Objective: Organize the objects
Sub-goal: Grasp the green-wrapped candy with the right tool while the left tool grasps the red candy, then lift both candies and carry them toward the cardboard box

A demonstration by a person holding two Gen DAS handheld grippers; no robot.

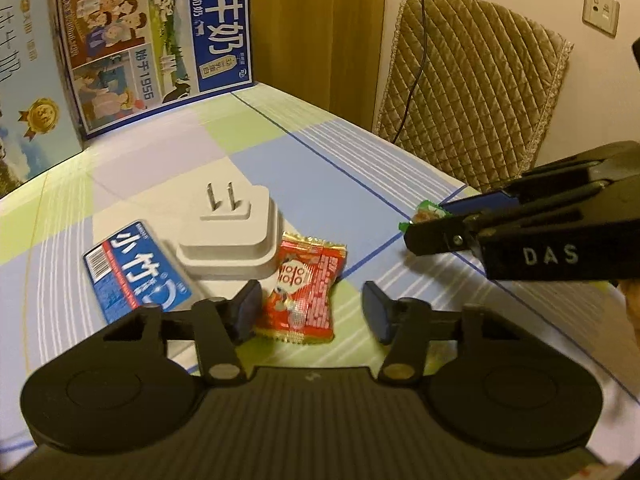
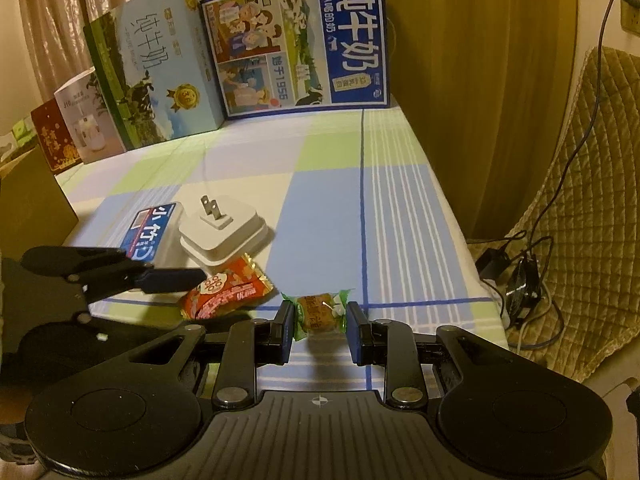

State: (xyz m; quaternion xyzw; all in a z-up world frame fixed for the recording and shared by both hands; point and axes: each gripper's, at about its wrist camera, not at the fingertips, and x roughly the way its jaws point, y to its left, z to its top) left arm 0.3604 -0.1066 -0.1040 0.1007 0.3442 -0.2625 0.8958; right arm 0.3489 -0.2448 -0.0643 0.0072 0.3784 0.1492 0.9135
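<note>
A red snack packet (image 1: pixel 303 291) lies on the checked tablecloth between the open fingers of my left gripper (image 1: pixel 310 309); it also shows in the right wrist view (image 2: pixel 226 293). A white plug adapter (image 1: pixel 232 232) and a blue-labelled pack (image 1: pixel 136 276) lie just behind it, also in the right wrist view, adapter (image 2: pixel 222 236) and pack (image 2: pixel 154 232). My right gripper (image 2: pixel 320 326) has its fingers around a green-wrapped brown candy (image 2: pixel 318 312) and is touching its wrapper ends. In the left wrist view the right gripper (image 1: pixel 430 226) reaches in from the right at the candy (image 1: pixel 428 212).
Milk cartons stand at the back of the table: a blue one (image 2: pixel 300 48) and a pale one (image 2: pixel 160 72), with smaller boxes (image 2: pixel 76 124) to the left. A quilted chair (image 1: pixel 472 80) with a black cable (image 2: pixel 568 160) stands past the table's right edge (image 2: pixel 460 232).
</note>
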